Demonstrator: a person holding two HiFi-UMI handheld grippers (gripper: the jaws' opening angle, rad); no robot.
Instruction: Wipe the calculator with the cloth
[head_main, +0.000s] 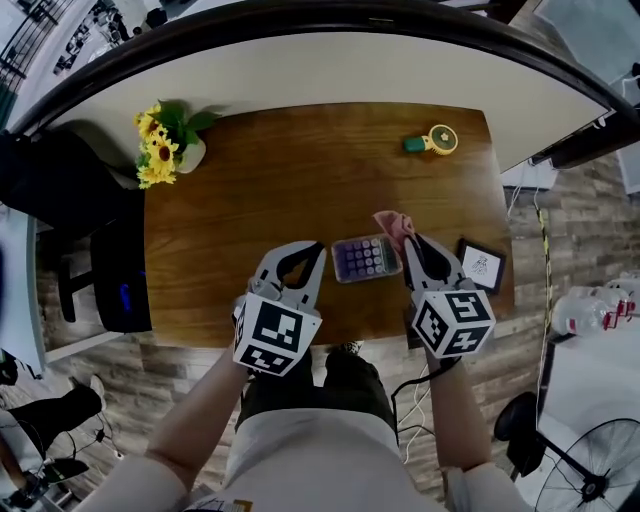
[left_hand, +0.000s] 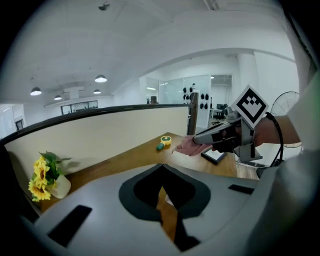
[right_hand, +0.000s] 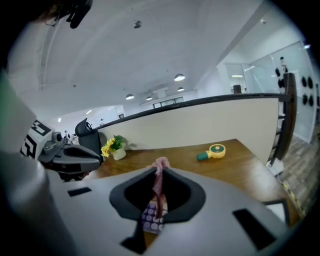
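My right gripper (head_main: 413, 248) is clamped on the pink cloth (head_main: 394, 227), at the edge of the calculator (head_main: 365, 258) on the desk (head_main: 250, 180). My left gripper (head_main: 316, 250) is closed and empty. I judge that all wiping remains.

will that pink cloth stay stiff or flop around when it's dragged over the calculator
Probably floppy: the cloth bunches in soft folds where the shut right gripper pinches it. Likely light, so it should drape over the calculator rather than shove it.
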